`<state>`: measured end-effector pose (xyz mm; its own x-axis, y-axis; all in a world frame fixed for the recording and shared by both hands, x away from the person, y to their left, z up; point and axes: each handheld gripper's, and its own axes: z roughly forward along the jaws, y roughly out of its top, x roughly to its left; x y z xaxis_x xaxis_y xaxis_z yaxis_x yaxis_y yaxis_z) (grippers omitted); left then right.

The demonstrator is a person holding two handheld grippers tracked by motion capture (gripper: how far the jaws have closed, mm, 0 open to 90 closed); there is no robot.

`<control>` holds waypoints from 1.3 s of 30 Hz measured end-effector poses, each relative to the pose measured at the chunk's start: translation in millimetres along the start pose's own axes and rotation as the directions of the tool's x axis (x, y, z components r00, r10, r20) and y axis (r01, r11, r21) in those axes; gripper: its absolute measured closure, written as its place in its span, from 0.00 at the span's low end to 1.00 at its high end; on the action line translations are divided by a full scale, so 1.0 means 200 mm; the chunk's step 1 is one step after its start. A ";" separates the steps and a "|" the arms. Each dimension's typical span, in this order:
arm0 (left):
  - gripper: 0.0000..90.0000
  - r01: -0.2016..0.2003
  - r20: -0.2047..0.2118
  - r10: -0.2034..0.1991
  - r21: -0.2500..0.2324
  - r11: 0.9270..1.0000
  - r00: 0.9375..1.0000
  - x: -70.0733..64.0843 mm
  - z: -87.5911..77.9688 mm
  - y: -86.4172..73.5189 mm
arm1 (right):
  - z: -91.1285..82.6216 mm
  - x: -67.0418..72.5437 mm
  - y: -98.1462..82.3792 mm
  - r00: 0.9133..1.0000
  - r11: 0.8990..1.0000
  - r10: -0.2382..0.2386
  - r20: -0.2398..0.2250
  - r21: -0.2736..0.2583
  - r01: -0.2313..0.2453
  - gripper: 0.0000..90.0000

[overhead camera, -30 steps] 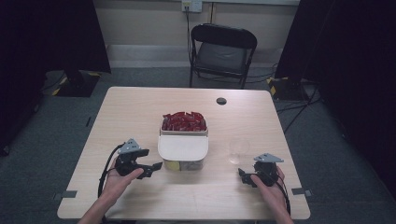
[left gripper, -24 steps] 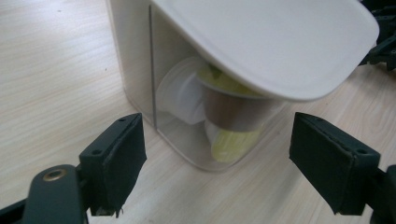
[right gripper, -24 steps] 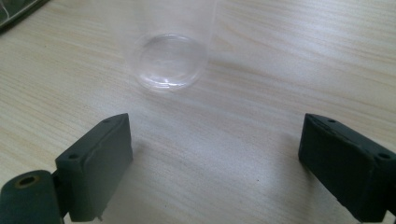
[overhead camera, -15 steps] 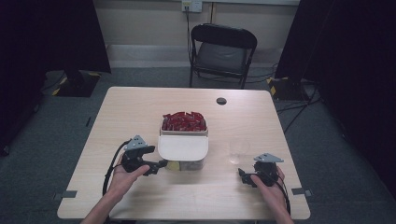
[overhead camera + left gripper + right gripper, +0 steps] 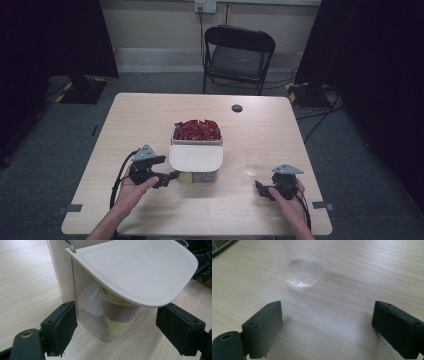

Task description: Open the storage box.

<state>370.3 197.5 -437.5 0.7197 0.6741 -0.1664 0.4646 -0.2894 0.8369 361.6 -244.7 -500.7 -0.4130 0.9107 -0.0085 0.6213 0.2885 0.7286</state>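
Observation:
A white box [image 5: 175, 136] stands mid-table, its far half heaped with red pieces [image 5: 196, 129]. A white lid [image 5: 196, 157] covers the near half, whose clear wall [image 5: 86, 315] shows stacked paper cups [image 5: 117, 315] with yellow-green contents. My left gripper [image 5: 171, 176] is open right at the box's near-left corner. In the left gripper view, the left gripper [image 5: 116, 332] has its jaws on either side of the clear corner, not touching it. A clear plastic cup [image 5: 256, 161] stands upright at the right. My right gripper [image 5: 260, 188] is open and empty just short of the cup [image 5: 302, 267].
A small black disc [image 5: 237, 108] lies near the table's far edge. A folding chair [image 5: 235, 55] stands beyond the table [image 5: 140, 115]. The right gripper [image 5: 203, 263] is visible past the lid in the left gripper view.
My left gripper has moved right, up to the box's near-left corner. The right gripper and the cup have stayed put.

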 end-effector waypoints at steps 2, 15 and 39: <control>0.18 -0.004 -0.003 0.004 -0.001 1.000 1.000 0.00 -0.01 0.00 | 0.00 0.00 0.00 1.000 1.000 0.000 0.000 0.000 0.000 0.10; 0.18 -0.016 0.012 0.016 -0.007 1.000 1.000 -0.01 -0.01 0.05 | 0.00 0.00 0.00 1.000 1.000 0.000 0.000 0.000 0.000 0.10; 0.17 0.010 0.025 -0.009 -0.035 0.999 1.000 0.03 -0.02 0.09 | 0.00 0.00 0.00 1.000 1.000 0.000 0.000 0.000 0.000 0.10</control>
<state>380.4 199.5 -422.1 0.7282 0.6593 -0.1871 0.4535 -0.2589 0.8528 361.5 -244.6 -500.7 -0.4127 0.9108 -0.0083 0.6215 0.2882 0.7284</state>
